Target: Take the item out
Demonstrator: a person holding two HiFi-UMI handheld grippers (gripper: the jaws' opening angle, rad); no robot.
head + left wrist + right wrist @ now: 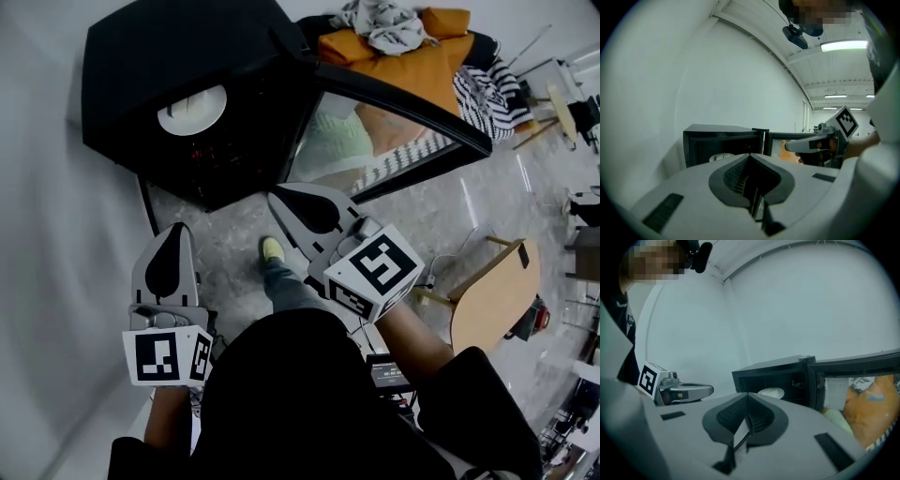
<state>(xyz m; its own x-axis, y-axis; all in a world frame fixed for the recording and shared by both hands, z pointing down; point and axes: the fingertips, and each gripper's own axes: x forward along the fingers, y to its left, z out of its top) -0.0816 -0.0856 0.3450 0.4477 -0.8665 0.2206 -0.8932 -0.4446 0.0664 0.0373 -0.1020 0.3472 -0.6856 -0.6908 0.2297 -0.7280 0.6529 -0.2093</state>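
Note:
A black microwave-like box (187,66) stands on the floor with its door (403,103) swung open to the right. Inside lies a white plate (192,110); it also shows as the plate (721,157) and the plate (771,393) in the gripper views. My left gripper (176,230) hangs in front of the box, below the opening, shut and empty. My right gripper (276,195) is close to the lower edge of the opening near the door hinge, also shut with nothing in it. Neither touches the plate. Each gripper view shows the other one: right gripper (820,143), left gripper (682,391).
A white wall (47,234) runs along the left. Behind the door lies a heap of orange and striped cloth (422,56). A wooden seat (497,291) stands at the right. The person's yellow-green shoe (272,248) is on the marbled floor between the grippers.

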